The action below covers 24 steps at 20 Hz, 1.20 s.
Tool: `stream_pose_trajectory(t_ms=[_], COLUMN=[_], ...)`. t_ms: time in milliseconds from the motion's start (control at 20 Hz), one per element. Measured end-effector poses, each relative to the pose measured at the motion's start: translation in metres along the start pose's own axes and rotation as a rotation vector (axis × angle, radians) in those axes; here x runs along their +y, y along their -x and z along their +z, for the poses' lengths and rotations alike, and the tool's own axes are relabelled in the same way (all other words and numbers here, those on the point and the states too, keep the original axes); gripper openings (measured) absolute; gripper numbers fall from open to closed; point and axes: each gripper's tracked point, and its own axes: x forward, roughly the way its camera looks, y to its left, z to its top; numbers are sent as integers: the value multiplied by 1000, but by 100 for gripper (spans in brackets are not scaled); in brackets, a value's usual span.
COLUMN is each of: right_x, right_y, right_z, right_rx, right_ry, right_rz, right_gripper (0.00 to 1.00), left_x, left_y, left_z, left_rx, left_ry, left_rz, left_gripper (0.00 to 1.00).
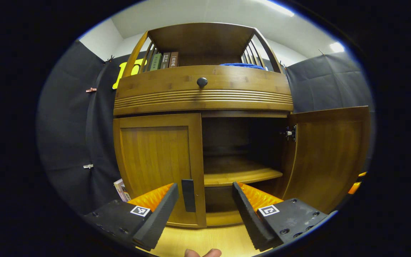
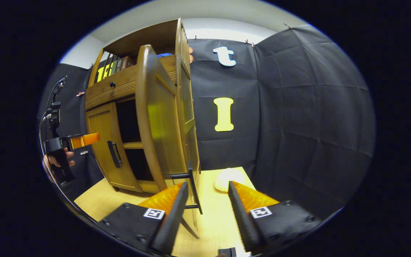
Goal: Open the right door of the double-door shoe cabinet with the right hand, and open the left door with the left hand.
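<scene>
The wooden shoe cabinet [image 1: 202, 92] faces me in the left gripper view. Its left door [image 1: 155, 160] is closed, with a dark vertical handle [image 1: 188, 195] at its inner edge. My left gripper [image 1: 203, 207] is open, and the handle stands between its fingers, nearer the left one and untouched. The right door [image 1: 330, 157] is swung wide open. In the right gripper view that door [image 2: 155, 125] shows edge-on, and its handle [image 2: 192, 185] sits between the fingers of my open right gripper [image 2: 205, 203], close to the left finger. The left gripper [image 2: 73, 141] is held by a hand before the closed left door [image 2: 105, 142].
Inside the cabinet is a bare shelf [image 1: 241, 171]. Above the doors runs a drawer with a round knob [image 1: 202, 82], and the top shelf holds books [image 1: 164, 60] and a blue cloth [image 1: 243, 65]. A white bundle [image 2: 228, 178] lies on the wooden floor by the black wall.
</scene>
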Motion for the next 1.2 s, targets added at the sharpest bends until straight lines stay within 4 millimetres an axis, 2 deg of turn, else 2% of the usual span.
stream_pose_trajectory(t_ms=[150, 200, 300, 350, 400, 550, 650, 800, 850, 1100, 1150, 1200], right_x=[-23, -30, -49, -50, -56, -63, -71, -75, -77, -84, -83, -83], right_y=[5, 7, 5, 12, 14, 20, 26, 35, 38, 50, 52, 53], right_z=[13, 19, 27, 31, 33, 29, 29, 29, 29, 33, 35, 37], right_rx=[-70, -100, -153, -173, -184, -161, -161, -160, -160, -172, -175, -178], right_ry=[-23, -30, -45, -49, -51, -74, -62, -48, -44, -41, -40, -38], right_rz=[-62, -83, -113, -128, -144, -158, -186, -205, -212, -244, -247, -249], right_gripper=[100, 98, 100, 98, 97, 100, 98, 98, 100, 98, 98, 98], left_x=[5, 7, 12, 14, 16, 26, 31, 36, 39, 48, 44, 44], left_y=[-15, -19, -31, -38, -45, -73, -88, -107, -113, -135, -133, -136], left_z=[-15, -22, -34, -39, -44, -59, -69, -83, -84, -94, -93, -93], left_rx=[32, 45, 71, 84, 91, 109, 117, 135, 137, 153, 152, 149], left_ry=[-2, -1, 4, 7, 8, -8, -12, -24, -25, -30, -11, 1], left_rz=[9, 12, 21, 26, 29, 43, 44, 51, 61, 73, 47, 48], left_gripper=[94, 94, 94, 92, 93, 91, 87, 75, 72, 59, 55, 46])
